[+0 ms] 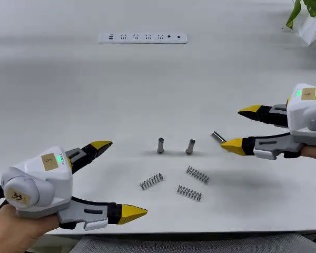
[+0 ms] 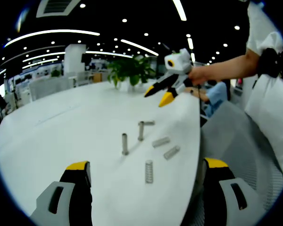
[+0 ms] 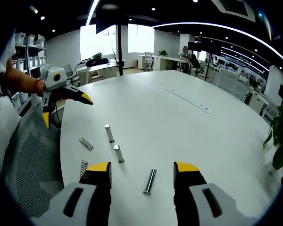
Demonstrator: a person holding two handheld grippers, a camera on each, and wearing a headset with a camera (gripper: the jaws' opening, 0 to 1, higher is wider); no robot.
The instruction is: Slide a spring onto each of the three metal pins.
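White tabletop (image 1: 68, 95), open-plan office behind. Toward the near edge, one standing pin (image 1: 160, 145) and a second standing pin (image 1: 190, 146) sit upright, ready to take springs from above. The lying pin (image 1: 218, 137) rests on its side just beside them. Three springs (image 1: 189, 193) lie loose nearer that edge, none fitted yet. My right gripper (image 1: 234, 128), jaws wide and empty, lines up on the lying pin, probably to grasp it. My left gripper (image 1: 125, 177) hangs wide open and empty by the springs.

We read what looks like "33" on the tan round sticker (image 1: 19, 197) at the rear of the white, yellow-tipped left gripper (image 1: 124, 178); the tan square label (image 1: 50, 161) on top of that gripper is too small to read.
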